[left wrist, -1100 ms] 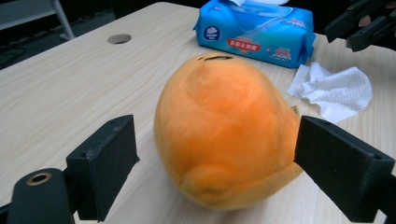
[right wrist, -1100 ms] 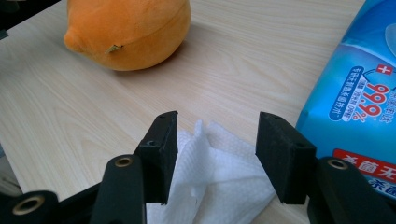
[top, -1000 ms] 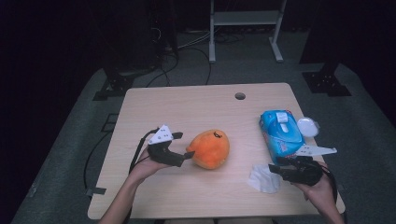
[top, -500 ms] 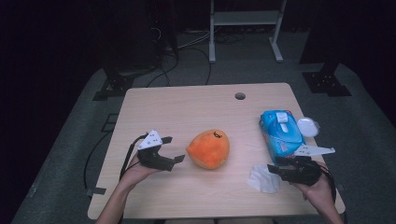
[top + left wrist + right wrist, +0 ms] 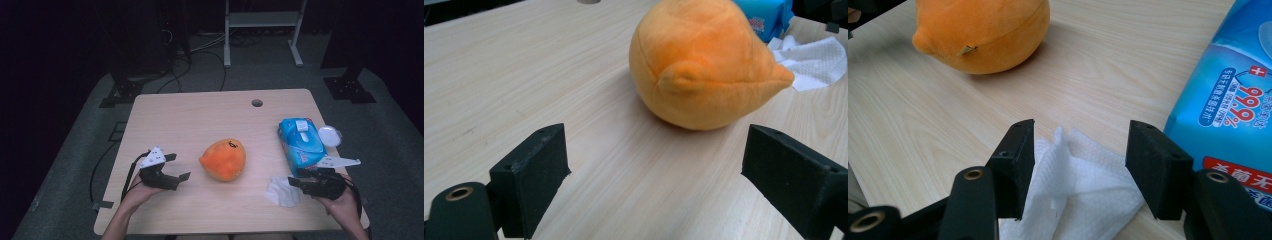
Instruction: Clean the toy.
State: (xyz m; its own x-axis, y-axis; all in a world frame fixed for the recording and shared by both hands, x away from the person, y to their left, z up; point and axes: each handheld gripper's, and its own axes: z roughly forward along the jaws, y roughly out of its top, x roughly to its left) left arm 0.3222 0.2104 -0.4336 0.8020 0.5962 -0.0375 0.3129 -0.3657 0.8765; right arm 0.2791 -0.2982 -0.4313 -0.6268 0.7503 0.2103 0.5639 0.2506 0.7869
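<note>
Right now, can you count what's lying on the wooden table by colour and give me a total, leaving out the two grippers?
Orange: 1, the round orange plush toy
Blue: 1, the blue plastic pack of wet wipes
White: 2, the crumpled white wipe and the small round white lid
Total: 4

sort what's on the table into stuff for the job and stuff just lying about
In use: white wipe between the open right gripper; orange plush toy ahead of the open left gripper.
Lying about: blue wipes pack, round white lid.
</note>
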